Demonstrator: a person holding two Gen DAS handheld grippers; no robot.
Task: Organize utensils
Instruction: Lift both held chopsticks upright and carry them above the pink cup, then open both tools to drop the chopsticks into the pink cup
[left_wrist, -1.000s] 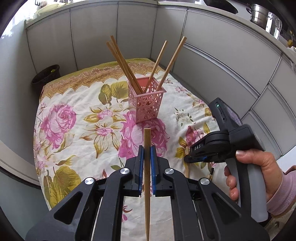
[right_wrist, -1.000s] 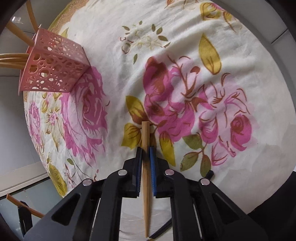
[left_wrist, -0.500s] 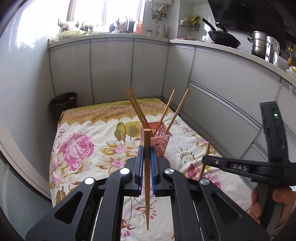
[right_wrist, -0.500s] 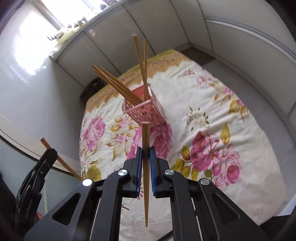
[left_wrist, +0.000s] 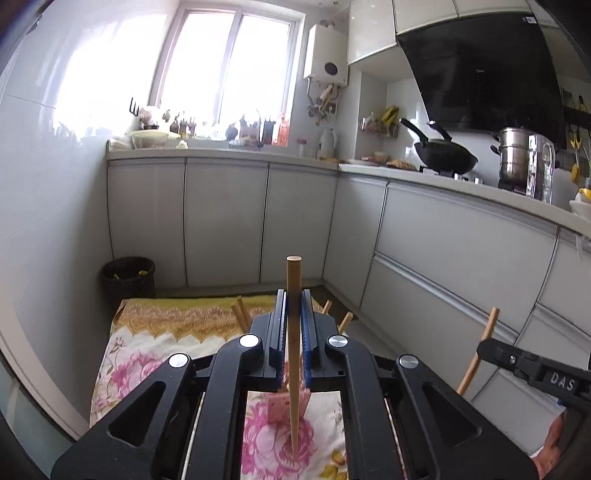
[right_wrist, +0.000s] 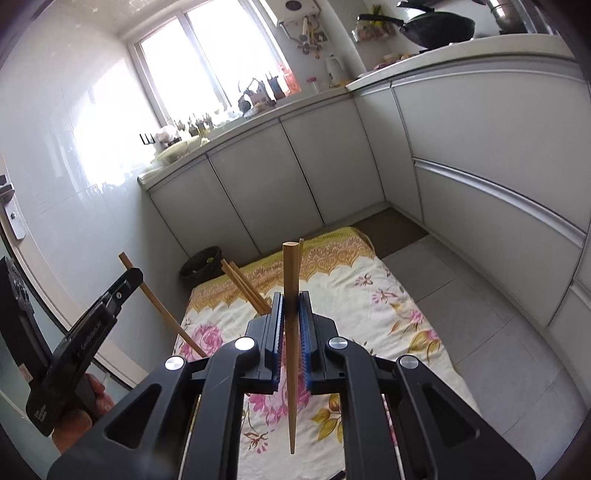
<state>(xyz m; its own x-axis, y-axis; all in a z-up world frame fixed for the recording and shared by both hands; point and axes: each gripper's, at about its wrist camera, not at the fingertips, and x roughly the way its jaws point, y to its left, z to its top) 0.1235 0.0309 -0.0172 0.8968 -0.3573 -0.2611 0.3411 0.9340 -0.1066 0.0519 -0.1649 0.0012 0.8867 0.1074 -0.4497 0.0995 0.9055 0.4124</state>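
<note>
A: What are your two grippers doing?

B: Your left gripper (left_wrist: 293, 321) is clamping a wooden chopstick (left_wrist: 294, 354) between its blue pads, thick end up and thin tip pointing down over the floral cloth (left_wrist: 147, 350). Your right gripper (right_wrist: 291, 325) is pinching a second chopstick (right_wrist: 291, 332) the same way, upright between closed pads.

A: And where is each one sitting?

B: In the left view, your right gripper is showing at the right edge, its chopstick slanting up past the jaw. In the right view, your left gripper is showing at the left, its chopstick tilted.

A: The holder?

B: The pink basket (left_wrist: 279, 406) is standing on the cloth just beyond your left gripper (mostly hidden by it), with the other chopsticks (right_wrist: 245, 288) leaning out of it.

A: Farther off?

B: A dark bin (left_wrist: 127, 278) is sitting past the cloth's far left corner, against the grey cabinets (left_wrist: 221, 221).
</note>
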